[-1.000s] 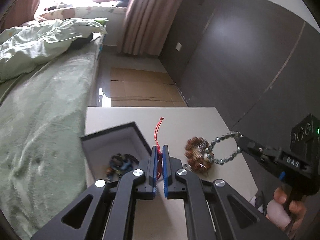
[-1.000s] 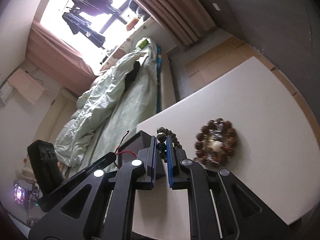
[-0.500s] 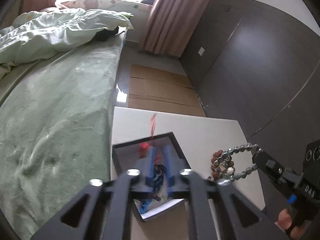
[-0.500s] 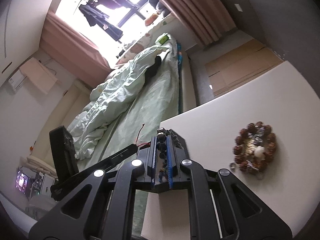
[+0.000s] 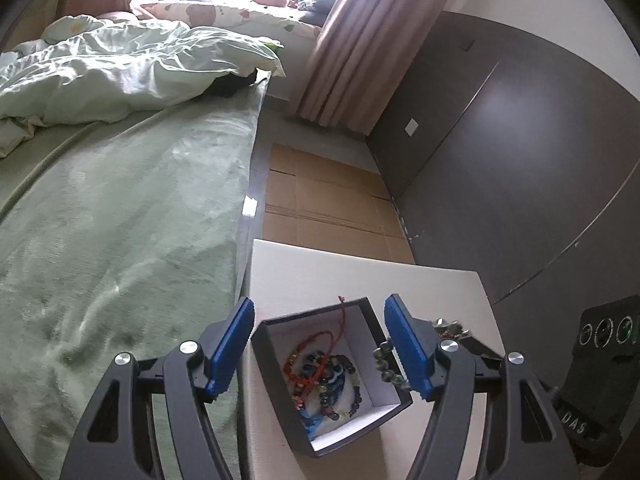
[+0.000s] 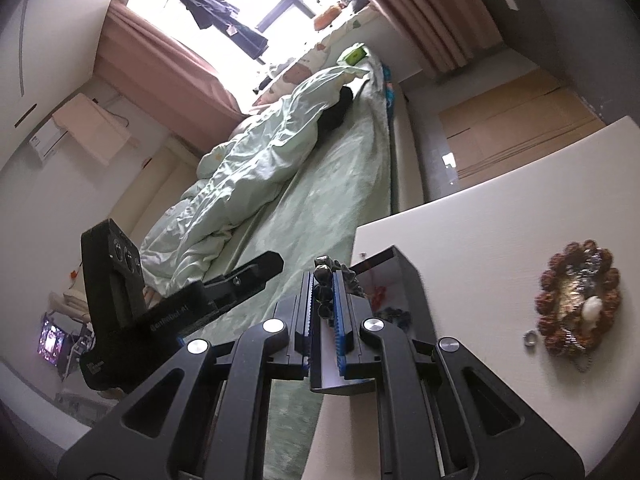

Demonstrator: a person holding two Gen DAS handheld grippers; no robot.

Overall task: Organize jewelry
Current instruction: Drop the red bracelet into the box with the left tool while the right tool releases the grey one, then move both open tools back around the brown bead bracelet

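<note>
from the left wrist view, the left gripper (image 5: 318, 344) hangs over the near left part of the white desk (image 5: 360, 276), its blue-padded fingers (image 5: 228, 346) well apart after just having been opening, with nothing pressed between them; below and between them sits the open dark box (image 5: 332, 438) with a white lining, and inside it lie the red string bracelet (image 5: 316, 354) and a heap of dark and coloured bead bracelets (image 5: 332, 376); the red cord's tail runs up to the far wall of the box; just right of the box, partly hidden behind the right finger, a grey-green bead bracelet (image 5: 386, 364) hangs from the right gripper, whose black body shows at the right edge; left of the desk is a bed (image 5: 120, 220) with a green cover, and flattened cardboard (image 5: 324, 204) lies on the floor beyond the desk; from the right wrist view, the right gripper (image 6: 323, 312) has its fingers (image 6: 340, 320) close together, clamped on that dark bead bracelet (image 6: 323, 280), which stands up between the pads over the box (image 6: 416, 292); the left gripper's black body (image 6: 160, 304) is to the left, over the bed; on the desk (image 6: 500, 240) to the right, well apart from the box, lies a coil of brown seed beads (image 6: 578, 304) with a small ring (image 6: 530, 337) just beside it
</note>
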